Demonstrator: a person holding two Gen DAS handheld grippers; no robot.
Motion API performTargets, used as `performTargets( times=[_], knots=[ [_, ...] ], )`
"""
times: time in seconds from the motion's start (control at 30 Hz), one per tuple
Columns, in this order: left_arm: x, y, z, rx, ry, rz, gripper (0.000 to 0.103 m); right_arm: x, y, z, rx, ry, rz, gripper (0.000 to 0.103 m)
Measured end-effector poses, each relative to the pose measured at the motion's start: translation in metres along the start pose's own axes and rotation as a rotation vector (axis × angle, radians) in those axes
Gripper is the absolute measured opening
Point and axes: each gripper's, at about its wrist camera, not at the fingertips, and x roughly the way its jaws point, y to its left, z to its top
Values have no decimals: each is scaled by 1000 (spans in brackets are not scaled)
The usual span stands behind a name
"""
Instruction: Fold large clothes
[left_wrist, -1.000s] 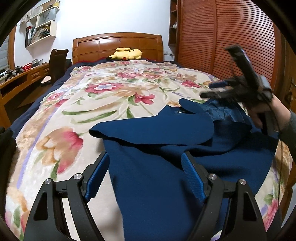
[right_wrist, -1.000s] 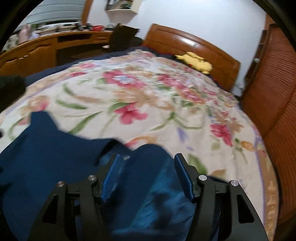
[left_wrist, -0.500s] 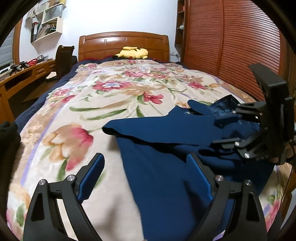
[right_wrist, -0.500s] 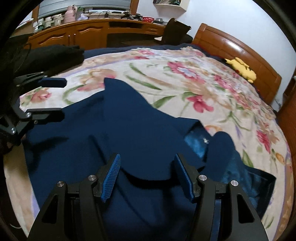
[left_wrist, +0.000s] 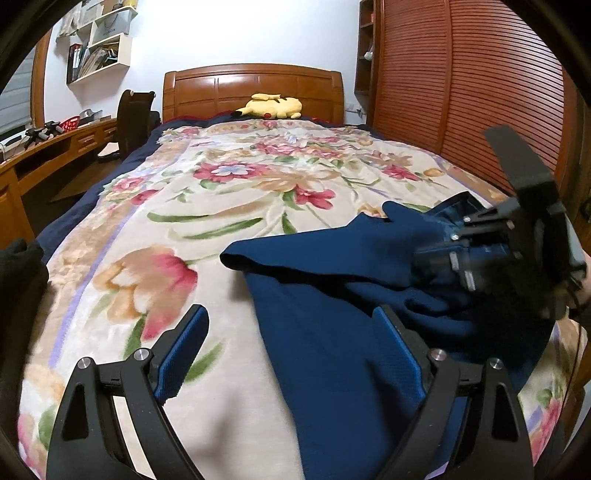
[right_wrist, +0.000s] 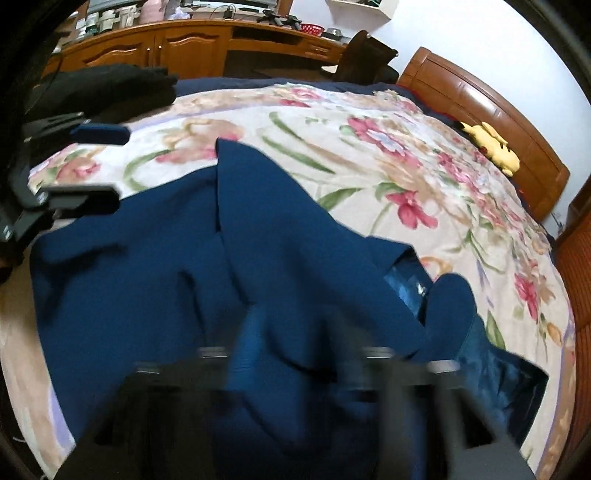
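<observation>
Fold barely begun: left gripper (left_wrist: 291, 345) hangs wide open, holding nothing, its fingers straddling the near edge of the navy garment (left_wrist: 343, 332), which lies rumpled at the foot of the floral bedspread (left_wrist: 184, 206). Right gripper (left_wrist: 439, 258) has just snapped closed on a bunched fold (blurred). Long axis runs roughly across the bed, one sleeve pointing left; smoothing and every fold remain.

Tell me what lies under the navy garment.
The navy garment lies on the floral blanket, which shows all around it. The part beneath is covered.
</observation>
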Motion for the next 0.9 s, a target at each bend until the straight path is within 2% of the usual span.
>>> performTargets(
  times=[0.13, 0.27, 0.37, 0.5, 0.57, 0.63, 0.7, 0.9],
  knots=[
    [3, -2, -1, 8, 7, -2, 91, 0, -23, 18, 65, -91, -92, 0],
    [5, -2, -1, 9, 12, -2, 91, 15, -51, 41, 135, -109, -174, 0],
    [5, -2, -2, 8, 13, -2, 91, 20, -59, 45, 197, -107, -141, 0],
    [5, 1, -2, -2, 16, -8, 91, 19, -39, 35, 153, -89, -58, 2],
    [4, 1, -2, 0, 14, -8, 91, 13, -23, 25, 118, -70, -32, 21],
    [4, 1, -3, 5, 12, -9, 91, 4, -11, 13, 82, -72, -4, 66],
    [4, 0, -3, 8, 11, -7, 91, -7, 0, 1, 52, -73, -12, 77],
    [4, -1, -3, 8, 9, -8, 91, -15, 15, -25, -42, 26, -53, 80]
  ],
)
